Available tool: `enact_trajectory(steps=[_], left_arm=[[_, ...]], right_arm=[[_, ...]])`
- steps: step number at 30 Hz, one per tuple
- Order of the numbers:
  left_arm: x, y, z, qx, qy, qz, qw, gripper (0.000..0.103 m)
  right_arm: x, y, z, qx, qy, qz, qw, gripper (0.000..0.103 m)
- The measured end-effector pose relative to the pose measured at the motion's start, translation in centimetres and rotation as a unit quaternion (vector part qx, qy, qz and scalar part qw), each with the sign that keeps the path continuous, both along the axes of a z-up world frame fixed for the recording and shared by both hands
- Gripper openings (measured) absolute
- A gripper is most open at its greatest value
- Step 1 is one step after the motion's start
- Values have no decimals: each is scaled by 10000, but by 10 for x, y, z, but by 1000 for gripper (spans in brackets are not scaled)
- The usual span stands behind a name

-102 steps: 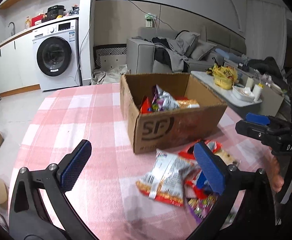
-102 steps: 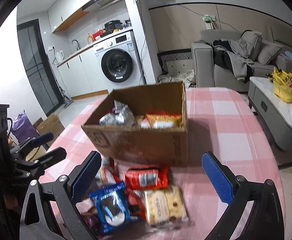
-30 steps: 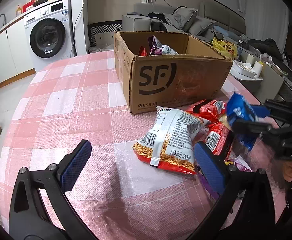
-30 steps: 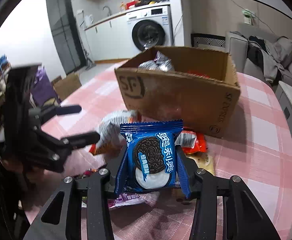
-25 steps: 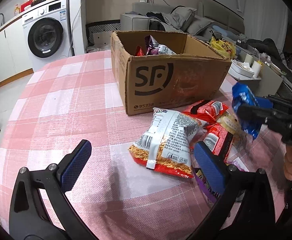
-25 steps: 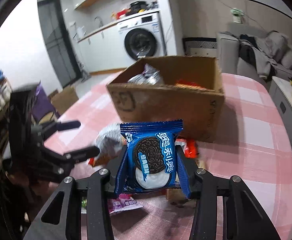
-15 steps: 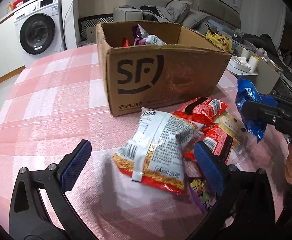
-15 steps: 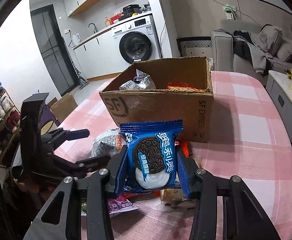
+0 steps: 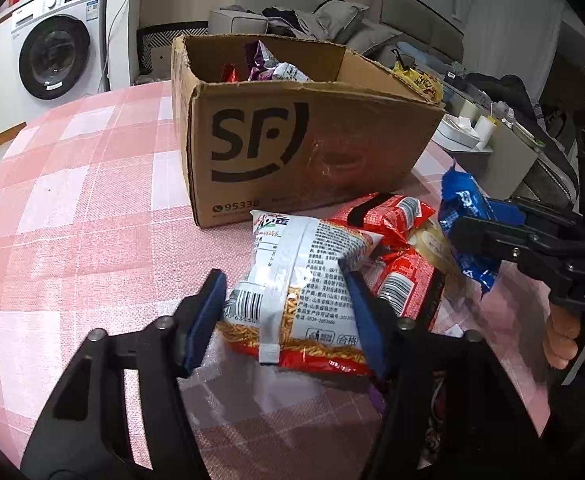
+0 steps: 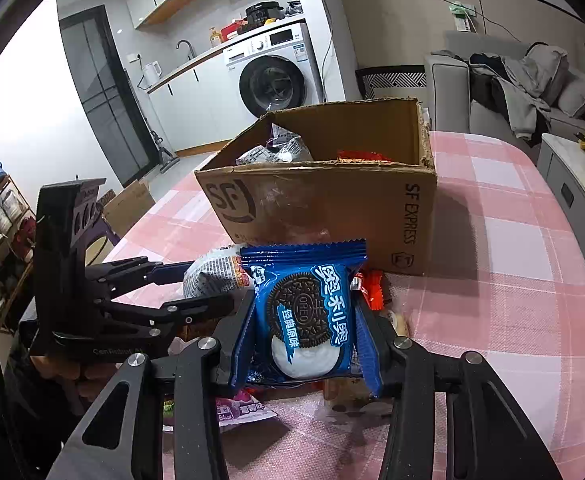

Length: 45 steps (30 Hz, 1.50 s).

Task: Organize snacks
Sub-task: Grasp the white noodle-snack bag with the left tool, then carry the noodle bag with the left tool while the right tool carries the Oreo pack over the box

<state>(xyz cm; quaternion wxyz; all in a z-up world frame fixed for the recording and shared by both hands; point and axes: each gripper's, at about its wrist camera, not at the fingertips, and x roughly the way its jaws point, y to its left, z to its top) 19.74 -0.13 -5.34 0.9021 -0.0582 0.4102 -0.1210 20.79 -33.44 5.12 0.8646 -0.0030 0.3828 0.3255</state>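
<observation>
Closing around the white noodle-snack bag (image 9: 298, 280), the left gripper (image 9: 284, 312) has its blue pads at the bag's two sides, the bag between them on the pink checked tabletop (image 9: 72, 208); whether the pads already press it I cannot tell. To the left of the bag the tabletop is bare out to its rounded left edge. Behind the bag stands the open cardboard box (image 9: 292, 140), packets showing inside, and red packets (image 9: 392, 216) crowd the bag's right side. The right gripper (image 10: 304, 336) is clenched on the blue Oreo packet (image 10: 306, 312), held above the snack pile in front of the box's near wall. The tabletop right of the box is bare.
</observation>
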Motion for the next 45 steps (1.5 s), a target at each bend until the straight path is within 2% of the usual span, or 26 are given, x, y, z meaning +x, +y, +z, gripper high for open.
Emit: enact_trajectory(steps=[4,10,33,45], left_arm=[[-1,-1,2,-115,5,-43,9999,52],[-7,0,12,-194,-213,13,9996,51],[-59,17,62,-99,-900,229,9956,51],[-87,28,89,-171,-1159,385,9924,51]], right_arm=[[0,-1,1,22,-22,-12,10000,45],[-2,-7,7,141,-159,-126,9997,45],[-8,-21,26,420,-370,-359,9978,45],[-14,-23,35,465,-481,-434,9968,45]])
